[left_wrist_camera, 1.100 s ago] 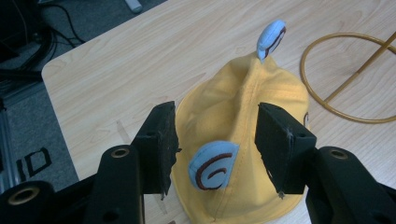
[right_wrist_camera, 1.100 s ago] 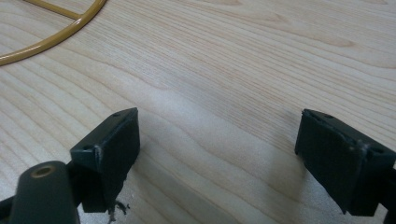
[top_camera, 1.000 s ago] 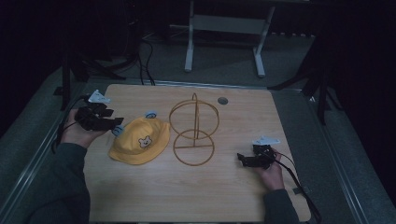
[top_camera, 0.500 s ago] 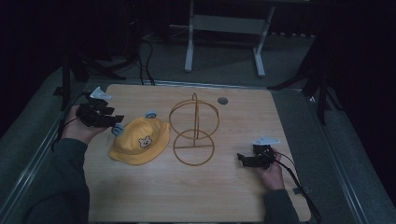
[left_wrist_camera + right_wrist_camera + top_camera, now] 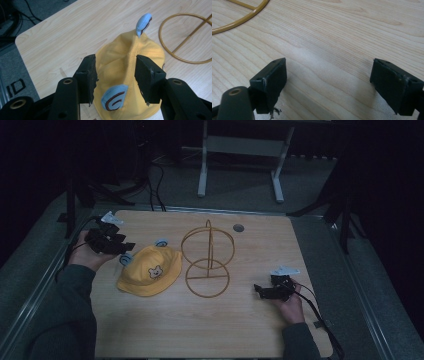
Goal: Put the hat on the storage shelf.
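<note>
1. Left hand-held gripper [image 5: 115,75]: jaws apart, straddling the near brim of the yellow hat [image 5: 130,75]; nothing pinched yet, as far as I can tell.
2. Hat lies on the surface [image 5: 165,320], directly ahead of this gripper; gold wire stand [image 5: 207,262] lies beyond the hat.
3. Likely step: grasp the brim. Advise closing on doubled fabric beside the blue ear [image 5: 113,97], not on it.
4. Right hand-held gripper [image 5: 329,85]: jaws wide, empty, low over bare wood.
5. Writing: none legible; bear face on the hat only.
</note>
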